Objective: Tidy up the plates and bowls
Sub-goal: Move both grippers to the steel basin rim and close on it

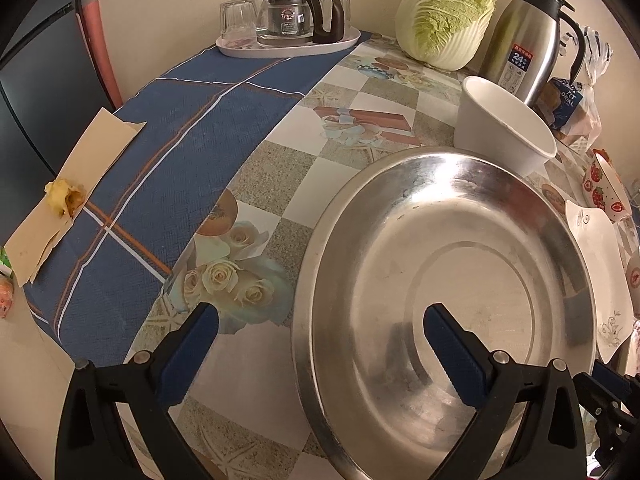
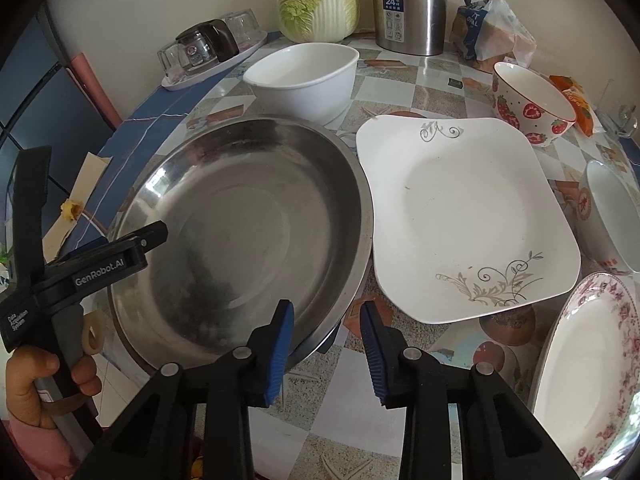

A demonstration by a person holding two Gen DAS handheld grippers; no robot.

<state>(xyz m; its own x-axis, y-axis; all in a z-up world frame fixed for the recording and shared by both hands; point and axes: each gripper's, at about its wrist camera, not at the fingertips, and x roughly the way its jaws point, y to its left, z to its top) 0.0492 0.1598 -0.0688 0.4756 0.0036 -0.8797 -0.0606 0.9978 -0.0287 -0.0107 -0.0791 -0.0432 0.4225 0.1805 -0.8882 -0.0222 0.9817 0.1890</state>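
Observation:
A large steel basin (image 1: pixel 460 280) (image 2: pixel 248 232) lies on the patterned table. My left gripper (image 1: pixel 322 316) is open wide astride the basin's left rim, with one finger inside and the other over the tablecloth. My right gripper (image 2: pixel 326 308) straddles the near right rim. A strip of tablecloth shows between the rim and the outer finger, so it is open. Behind the basin stands a white bowl (image 2: pixel 304 76) (image 1: pixel 500 128). To its right are a square white plate (image 2: pixel 460 208), a strawberry bowl (image 2: pixel 528 108), a white bowl with a red mark (image 2: pixel 612 216) and a floral plate (image 2: pixel 592 368).
At the back stand a cabbage (image 1: pixel 448 16), a steel thermos (image 1: pixel 528 36), a bagged loaf (image 2: pixel 492 28) and a tray with a glass pot and glasses (image 1: pixel 288 20). A blue cloth (image 1: pixel 168 152) covers the left side, with paper and a food scrap (image 1: pixel 64 200) at its edge.

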